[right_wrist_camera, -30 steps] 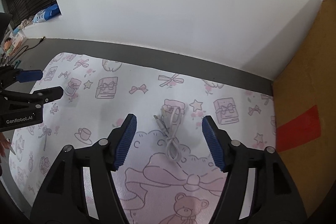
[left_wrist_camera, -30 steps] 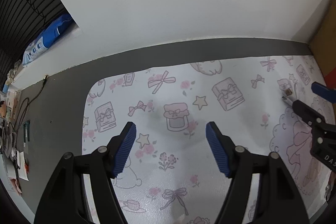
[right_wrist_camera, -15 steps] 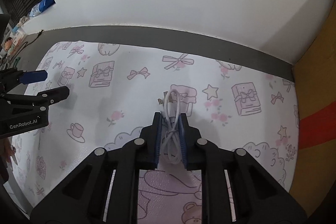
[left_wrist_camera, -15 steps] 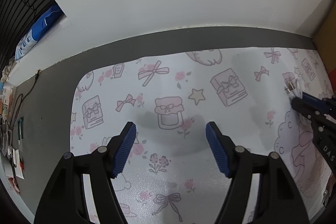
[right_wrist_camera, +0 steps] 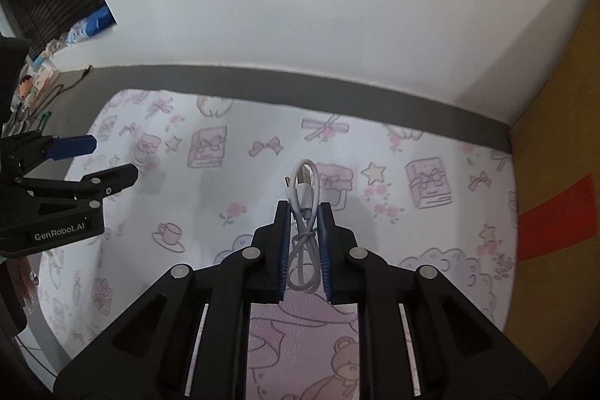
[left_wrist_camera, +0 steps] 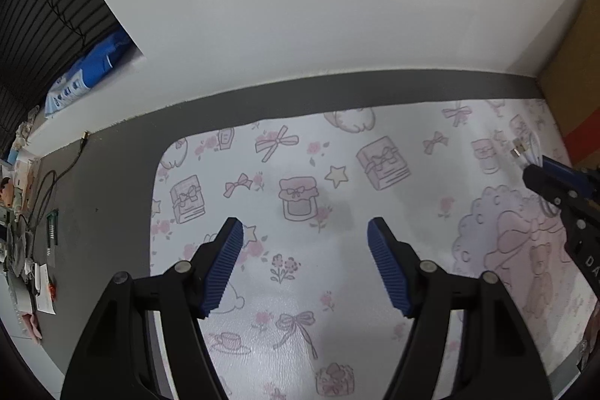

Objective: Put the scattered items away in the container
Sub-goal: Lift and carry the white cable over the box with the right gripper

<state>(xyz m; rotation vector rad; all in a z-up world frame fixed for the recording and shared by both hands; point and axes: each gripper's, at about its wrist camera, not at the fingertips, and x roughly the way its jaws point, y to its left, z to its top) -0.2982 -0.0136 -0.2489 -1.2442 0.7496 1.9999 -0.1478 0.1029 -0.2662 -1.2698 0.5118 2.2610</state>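
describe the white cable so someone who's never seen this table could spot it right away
Start at the white mat printed with pink bows, books and jars that covers most of the grey table. Near its middle, in front of a pink jar drawing, the right gripper is shut on a short coiled white USB cable. It is the only loose item on the mat, with its metal plug poking out past the blue fingers.
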